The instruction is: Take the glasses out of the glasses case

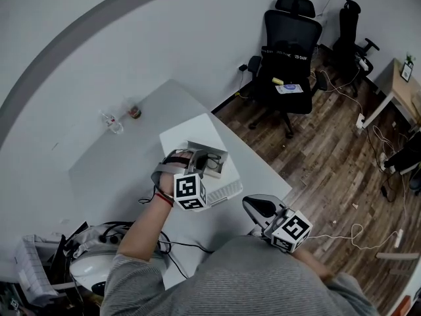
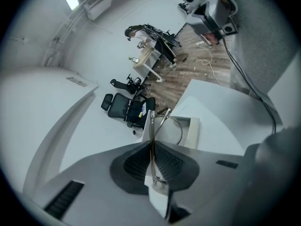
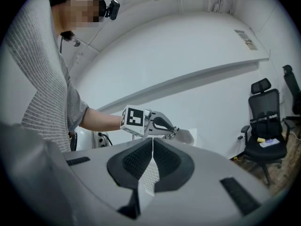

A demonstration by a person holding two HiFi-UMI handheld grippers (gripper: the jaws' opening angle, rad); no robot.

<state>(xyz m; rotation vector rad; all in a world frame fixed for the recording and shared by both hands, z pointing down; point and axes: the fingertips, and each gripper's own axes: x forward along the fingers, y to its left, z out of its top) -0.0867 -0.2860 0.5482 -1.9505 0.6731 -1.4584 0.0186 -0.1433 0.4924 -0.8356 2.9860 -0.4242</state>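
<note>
The open white glasses case (image 1: 222, 171) lies on the white table (image 1: 131, 163). My left gripper (image 1: 197, 162) hangs just over it, shut on the thin metal glasses (image 1: 212, 164). In the left gripper view a temple of the glasses (image 2: 151, 126) runs between the pressed pads of the left gripper (image 2: 153, 147), and a lens ring (image 2: 179, 128) hangs over the case (image 2: 194, 132). My right gripper (image 1: 255, 207) stays near the table's right edge, shut and empty. Its own view shows the right gripper (image 3: 153, 150) with jaws together, and beyond them the left gripper (image 3: 170, 128).
A small bottle (image 1: 114, 124) and a little jar (image 1: 135, 112) stand at the table's far left. Cables and a white device (image 1: 95, 255) crowd the near left corner. Black office chairs (image 1: 286, 51) stand on the wooden floor (image 1: 329, 150) to the right.
</note>
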